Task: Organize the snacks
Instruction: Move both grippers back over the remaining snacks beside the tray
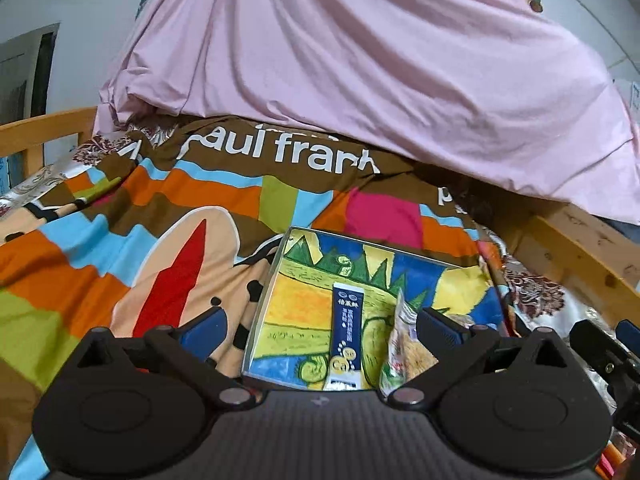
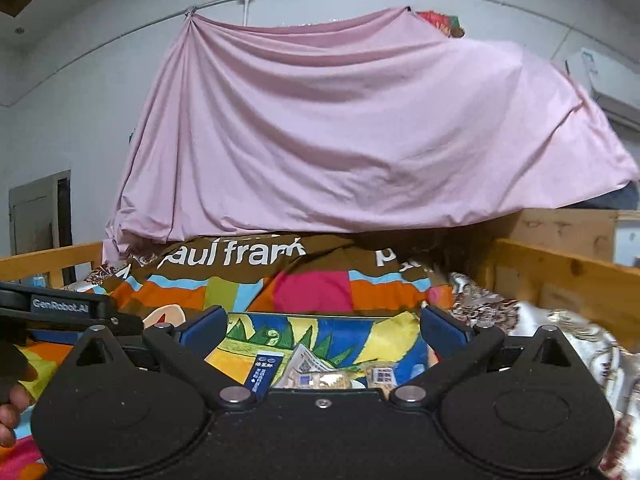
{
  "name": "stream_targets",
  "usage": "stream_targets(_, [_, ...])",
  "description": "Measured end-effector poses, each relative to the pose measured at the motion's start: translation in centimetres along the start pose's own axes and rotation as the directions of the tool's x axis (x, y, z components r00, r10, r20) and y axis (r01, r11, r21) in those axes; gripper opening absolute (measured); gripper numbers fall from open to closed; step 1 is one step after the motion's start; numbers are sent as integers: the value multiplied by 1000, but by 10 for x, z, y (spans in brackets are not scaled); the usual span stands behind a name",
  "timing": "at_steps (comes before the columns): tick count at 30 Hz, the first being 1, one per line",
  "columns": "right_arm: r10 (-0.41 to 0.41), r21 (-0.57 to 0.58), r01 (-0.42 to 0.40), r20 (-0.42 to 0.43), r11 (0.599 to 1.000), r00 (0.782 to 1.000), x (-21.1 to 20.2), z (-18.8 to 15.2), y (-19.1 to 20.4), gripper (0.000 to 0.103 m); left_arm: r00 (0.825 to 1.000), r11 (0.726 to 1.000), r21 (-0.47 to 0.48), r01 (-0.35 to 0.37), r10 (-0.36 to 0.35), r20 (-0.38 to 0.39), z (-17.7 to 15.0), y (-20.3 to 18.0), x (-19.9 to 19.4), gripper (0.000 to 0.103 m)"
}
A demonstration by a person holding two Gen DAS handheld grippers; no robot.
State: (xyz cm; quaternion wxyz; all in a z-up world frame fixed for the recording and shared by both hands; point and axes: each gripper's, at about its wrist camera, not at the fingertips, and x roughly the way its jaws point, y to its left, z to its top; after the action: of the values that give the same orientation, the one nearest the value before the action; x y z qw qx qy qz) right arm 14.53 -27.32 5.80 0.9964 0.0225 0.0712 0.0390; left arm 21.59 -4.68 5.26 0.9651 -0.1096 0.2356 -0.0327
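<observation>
A shallow box (image 1: 296, 268) with a bright painted lining lies on the patterned bedspread. Inside it rest a dark blue stick packet (image 1: 347, 332) and a crinkly clear snack bag (image 1: 404, 348). My left gripper (image 1: 320, 330) hangs above the box's near edge, open, with nothing between its fingers. From the right wrist view the same box (image 2: 360, 332) lies below my right gripper (image 2: 324, 330), which is open and holds nothing. The blue packet (image 2: 264, 372) and the clear snack bag (image 2: 312, 364) show just past its body. The left gripper's body (image 2: 60, 306) sits at the left.
The colourful bedspread (image 1: 160, 216) covers the bed. A pink sheet (image 1: 360, 60) hangs draped behind it. Wooden bed rails run along the left (image 1: 44, 128) and right (image 1: 580, 248). A person's fingers (image 2: 10, 412) show at the left edge.
</observation>
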Motion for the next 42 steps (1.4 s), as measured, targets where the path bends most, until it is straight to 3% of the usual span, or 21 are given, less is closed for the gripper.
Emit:
stream_targets(6, [-63, -15, 63, -6, 998, 998, -44, -10, 7, 102, 999, 1000, 1, 21, -21, 25, -12, 8, -42, 103])
stream_targets(17, [-80, -72, 70, -150, 995, 985, -95, -46, 26, 102, 995, 994, 48, 97, -97, -1, -56, 14, -83, 103])
stream_targets(30, [-136, -132, 101, -289, 986, 948, -87, -66, 31, 102, 991, 986, 128, 103, -91, -95, -93, 20, -79, 103])
stream_targets(42, [-149, -111, 116, -363, 987, 920, -70, -67, 24, 102, 978, 961, 227, 157, -120, -169, -110, 7, -66, 103])
